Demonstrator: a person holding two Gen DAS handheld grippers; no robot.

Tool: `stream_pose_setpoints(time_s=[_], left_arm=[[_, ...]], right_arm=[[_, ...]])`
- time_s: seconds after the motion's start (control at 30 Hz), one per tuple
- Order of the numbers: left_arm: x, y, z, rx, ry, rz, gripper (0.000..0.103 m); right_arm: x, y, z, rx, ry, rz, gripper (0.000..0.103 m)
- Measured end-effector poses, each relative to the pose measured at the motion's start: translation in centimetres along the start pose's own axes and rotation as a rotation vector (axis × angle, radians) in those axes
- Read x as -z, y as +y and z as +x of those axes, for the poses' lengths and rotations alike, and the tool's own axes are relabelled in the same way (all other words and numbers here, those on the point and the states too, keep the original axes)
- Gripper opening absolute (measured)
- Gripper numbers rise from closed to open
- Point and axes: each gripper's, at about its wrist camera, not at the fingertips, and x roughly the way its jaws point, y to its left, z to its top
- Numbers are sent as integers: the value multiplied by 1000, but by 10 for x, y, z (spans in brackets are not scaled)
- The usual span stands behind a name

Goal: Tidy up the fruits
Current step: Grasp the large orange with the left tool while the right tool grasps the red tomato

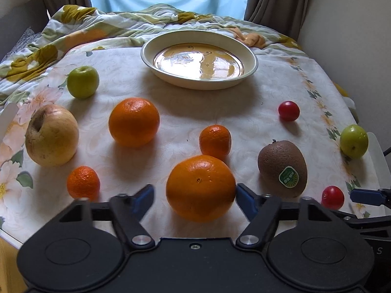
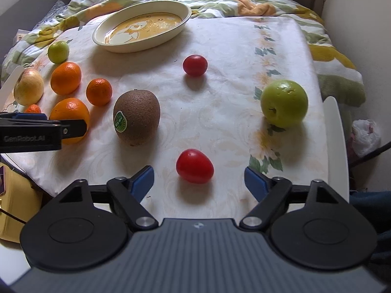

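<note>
My left gripper (image 1: 195, 196) is open, its blue pads either side of a large orange (image 1: 200, 187); the right pad is at the fruit's edge and there is a gap on the left. The orange also shows in the right wrist view (image 2: 69, 119), partly behind the left gripper. My right gripper (image 2: 199, 179) is open and empty, with a red tomato (image 2: 194, 166) on the cloth just ahead of its fingers. A cream plate (image 1: 246, 51) with an orange picture stands empty at the back. A kiwi (image 1: 282, 168) with a green sticker lies between the two grippers.
On the floral cloth also lie a second large orange (image 1: 134, 121), two small mandarins (image 1: 215, 141) (image 1: 83, 182), a yellow apple (image 1: 51, 138), two green apples (image 1: 83, 81) (image 2: 284, 103) and a second tomato (image 2: 195, 65). A rumpled quilt (image 1: 97, 26) lies behind the plate.
</note>
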Motion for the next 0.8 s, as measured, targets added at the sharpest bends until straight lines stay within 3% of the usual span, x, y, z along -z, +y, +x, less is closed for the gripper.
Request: stream_pose_setpoints(time_s=[0.13,0.47,0.57,0.8], left_arm=[[2,-5,0,-9,-8,4,65],[4,-6,-1,-12,-21,10,65],[5,-5,-3,-21,-20,2,65],[13,0,-6,-31,-65,5,64]], right_arm=[[0,-2,5,-13,15,-4,80],[0,-4,7,-21,5,-12,65],[-2,-5,7,-33,2,-7,49],[-4,-2,6,-54,-2,-20,49]])
